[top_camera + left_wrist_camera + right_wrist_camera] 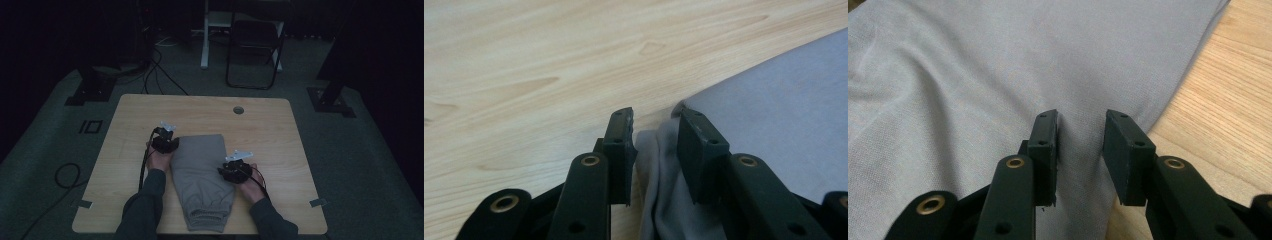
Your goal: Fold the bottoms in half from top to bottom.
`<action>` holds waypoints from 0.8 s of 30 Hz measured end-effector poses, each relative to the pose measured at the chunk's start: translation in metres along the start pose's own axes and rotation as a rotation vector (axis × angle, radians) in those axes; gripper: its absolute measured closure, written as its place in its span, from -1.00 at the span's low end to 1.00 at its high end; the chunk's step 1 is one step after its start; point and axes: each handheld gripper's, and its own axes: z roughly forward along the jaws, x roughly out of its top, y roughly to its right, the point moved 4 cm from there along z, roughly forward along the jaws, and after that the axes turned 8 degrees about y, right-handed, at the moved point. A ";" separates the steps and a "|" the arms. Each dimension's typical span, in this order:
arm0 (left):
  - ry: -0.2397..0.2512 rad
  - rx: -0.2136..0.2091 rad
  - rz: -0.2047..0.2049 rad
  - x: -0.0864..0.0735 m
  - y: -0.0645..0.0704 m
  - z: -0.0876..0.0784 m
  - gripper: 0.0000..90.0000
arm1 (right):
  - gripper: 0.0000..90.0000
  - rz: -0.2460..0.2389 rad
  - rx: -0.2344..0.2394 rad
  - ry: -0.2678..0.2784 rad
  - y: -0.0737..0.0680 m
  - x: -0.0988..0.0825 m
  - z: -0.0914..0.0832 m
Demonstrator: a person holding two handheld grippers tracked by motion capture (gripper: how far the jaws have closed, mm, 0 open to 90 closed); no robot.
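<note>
The grey folded cloth garment (202,177), seemingly trousers or shorts with a gathered elastic band at its six o'clock end, lies lengthwise at the middle of the pale wooden surface (260,125), running from centre down to the near edge. The left claw (167,141) sits at the garment's ten o'clock corner; in the left gripper view a bunched fold of that cloth (659,165) stands between its half-open jaws, but whether the pads press on it I cannot tell. The right claw (234,170) rests at the three o'clock edge, jaws half open over the fabric (1080,150), with no pinch evident. The step looks like taking hold of both edges for a fold. Next, both claws would need to close firmly on the cloth layers before lifting together.
</note>
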 end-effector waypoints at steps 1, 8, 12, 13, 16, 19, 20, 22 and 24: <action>-0.003 -0.016 -0.002 -0.001 0.001 0.004 0.55 | 0.50 -0.001 0.002 0.001 0.000 0.000 0.000; 0.010 -0.013 -0.027 -0.005 -0.009 -0.001 0.98 | 0.51 0.000 0.004 0.005 0.001 -0.001 0.000; 0.042 0.038 -0.145 -0.009 -0.038 -0.015 0.98 | 0.53 0.003 0.004 0.007 0.001 -0.001 -0.001; 0.048 0.039 -0.161 -0.009 -0.042 -0.018 0.98 | 0.53 0.004 0.003 0.008 0.001 -0.001 -0.001; 0.055 0.064 -0.146 -0.009 -0.045 -0.021 0.88 | 0.53 0.003 0.000 0.008 0.001 -0.001 0.000; 0.074 0.039 -0.165 -0.006 -0.042 -0.022 0.73 | 0.53 0.008 -0.004 -0.005 0.001 0.000 0.000; 0.074 0.028 -0.160 -0.006 -0.040 -0.022 0.71 | 0.52 0.005 -0.002 -0.013 0.001 0.001 0.000; 0.063 0.005 -0.139 -0.005 -0.034 -0.020 0.60 | 0.48 0.000 0.009 -0.036 0.002 0.004 0.001; 0.053 -0.008 -0.120 -0.006 -0.028 -0.018 0.54 | 0.44 -0.023 -0.006 -0.038 0.006 0.009 0.004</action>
